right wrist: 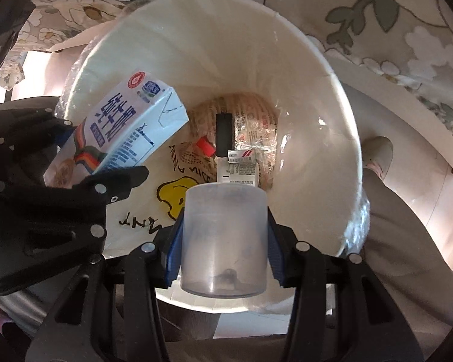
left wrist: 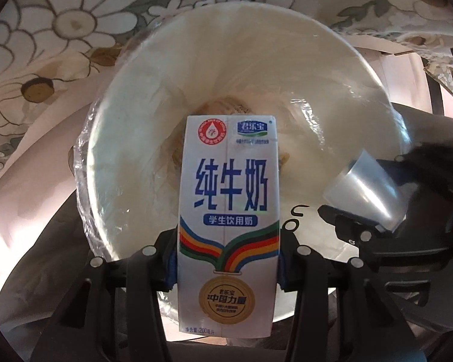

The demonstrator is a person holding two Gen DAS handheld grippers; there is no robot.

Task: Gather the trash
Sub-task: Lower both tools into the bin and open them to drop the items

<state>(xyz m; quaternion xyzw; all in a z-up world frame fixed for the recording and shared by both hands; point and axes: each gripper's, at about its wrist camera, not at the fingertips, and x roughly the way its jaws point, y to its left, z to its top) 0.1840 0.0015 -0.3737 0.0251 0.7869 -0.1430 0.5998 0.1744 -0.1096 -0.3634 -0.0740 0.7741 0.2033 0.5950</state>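
My left gripper [left wrist: 226, 259] is shut on a white and blue milk carton [left wrist: 228, 211] and holds it over the mouth of a white trash bin [left wrist: 130, 96] lined with a clear bag. My right gripper [right wrist: 223, 247] is shut on a translucent plastic cup [right wrist: 223, 238], also over the bin [right wrist: 317, 96]. The cup [left wrist: 365, 193] shows at the right in the left wrist view. The carton [right wrist: 123, 132] and left gripper [right wrist: 75, 178] show at the left in the right wrist view. Wrappers and a black object [right wrist: 223, 135] lie at the bin's bottom.
A table with a floral cloth [left wrist: 60, 30] stands beyond the bin; it also shows in the right wrist view [right wrist: 407, 30]. Light floor [right wrist: 444, 199] lies to the right of the bin. A shoe [right wrist: 377, 150] shows beside the bin's right rim.
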